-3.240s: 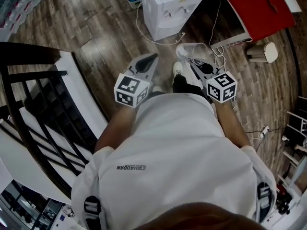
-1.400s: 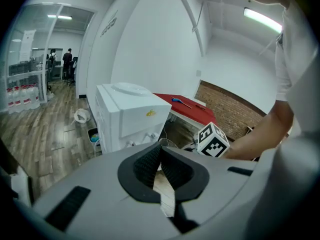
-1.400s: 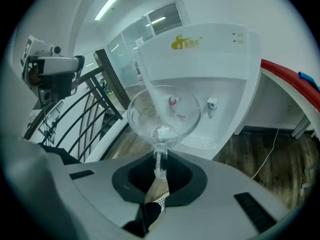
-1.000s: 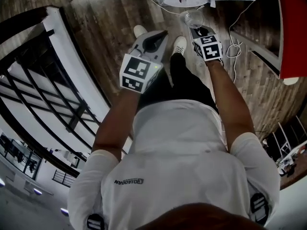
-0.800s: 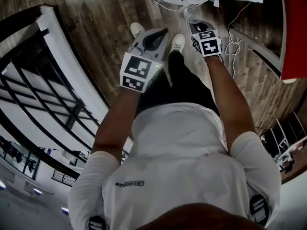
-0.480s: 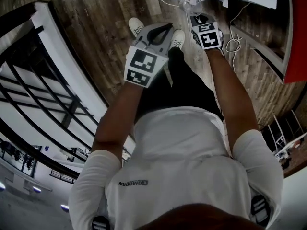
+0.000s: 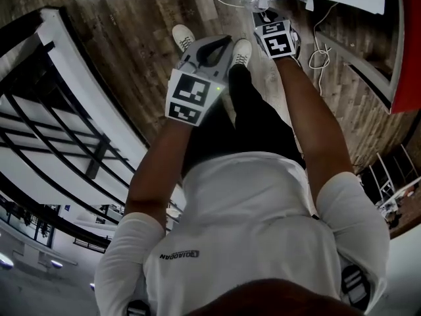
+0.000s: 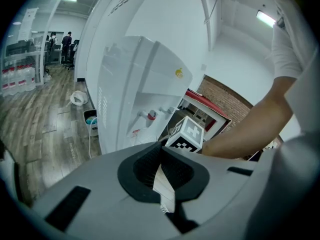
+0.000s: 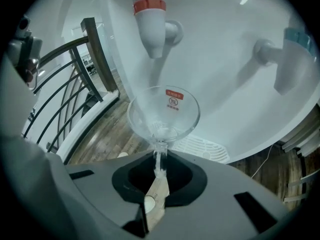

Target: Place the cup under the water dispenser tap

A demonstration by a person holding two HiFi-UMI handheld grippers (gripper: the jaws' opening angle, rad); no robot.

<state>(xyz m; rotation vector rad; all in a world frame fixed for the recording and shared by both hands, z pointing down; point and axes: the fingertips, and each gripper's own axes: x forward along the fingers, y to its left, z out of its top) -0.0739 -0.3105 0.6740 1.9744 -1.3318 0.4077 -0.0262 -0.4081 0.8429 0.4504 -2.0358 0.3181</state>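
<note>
Presently: the right gripper (image 9: 159, 159) is clenched on the thin stem of the cup (image 9: 164, 111) (clear glass, wide bowl, a small red label on its far wall). The pads pinch the stem just under the bowl, and the bowl stands clear beyond the jaws.

Cup position: in front of the white water dispenser (image 9: 225, 49), below the red-collared tap (image 9: 150, 14). The tap's nozzle ends above the bowl's far rim and is apart from it. The blue-topped tap (image 9: 290, 59) is well off to the right. The white drip grille (image 9: 200, 146) lies just behind and right of the bowl; contact between cup and grille cannot be told.

Left gripper (image 8: 161, 151): jaws pressed together, nothing between them. It points toward the dispenser front from farther back, with the right gripper's marker cube (image 8: 186, 134) showing just past its tips.

Head view: both arms are stretched forward over the wooden floor (image 7: 131, 38). The right gripper is up at the dispenser's front edge; the left sits nearer the body, above the person's shoes (image 7: 183, 37). A dark railing (image 9: 65, 94) runs along the left.
</note>
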